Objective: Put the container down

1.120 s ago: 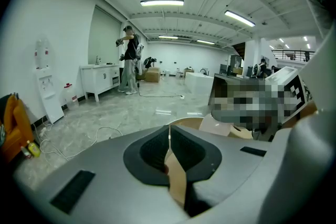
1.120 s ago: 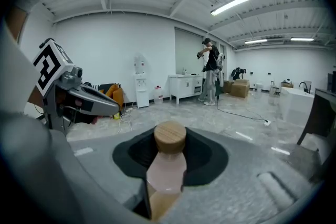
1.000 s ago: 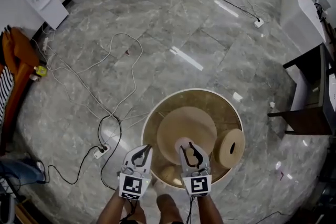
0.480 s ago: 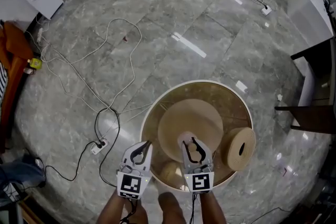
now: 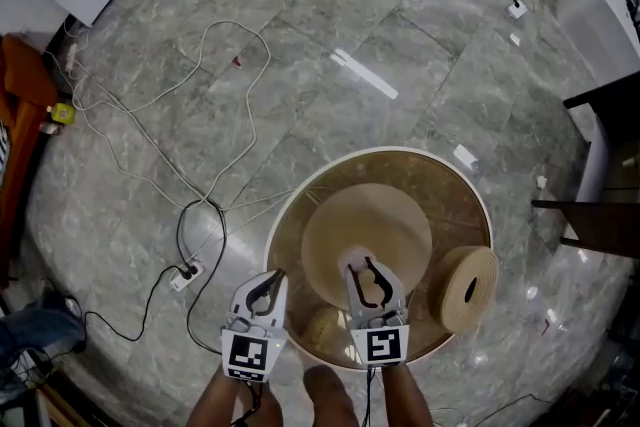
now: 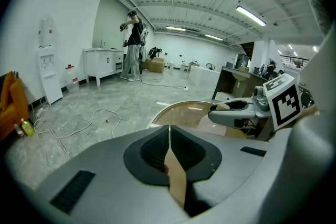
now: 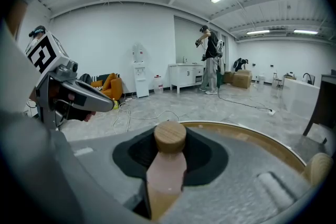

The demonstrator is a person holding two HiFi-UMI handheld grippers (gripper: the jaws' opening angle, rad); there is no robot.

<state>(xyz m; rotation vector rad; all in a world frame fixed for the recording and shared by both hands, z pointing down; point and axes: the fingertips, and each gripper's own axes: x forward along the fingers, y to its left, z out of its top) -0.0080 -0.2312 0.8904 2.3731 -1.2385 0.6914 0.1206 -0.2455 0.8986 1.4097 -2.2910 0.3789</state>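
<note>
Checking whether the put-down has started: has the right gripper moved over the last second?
No. Against the round table, the right gripper holds the same place above its near edge, shut on the container; only the camera shifted.

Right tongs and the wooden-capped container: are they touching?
Touching. The right gripper view shows the right tongs clamped on both sides of the container.

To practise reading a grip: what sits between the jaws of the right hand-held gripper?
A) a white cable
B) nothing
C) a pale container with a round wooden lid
C: the right hand-held gripper is closed on the container, whose wooden lid shows between the jaws.
</note>
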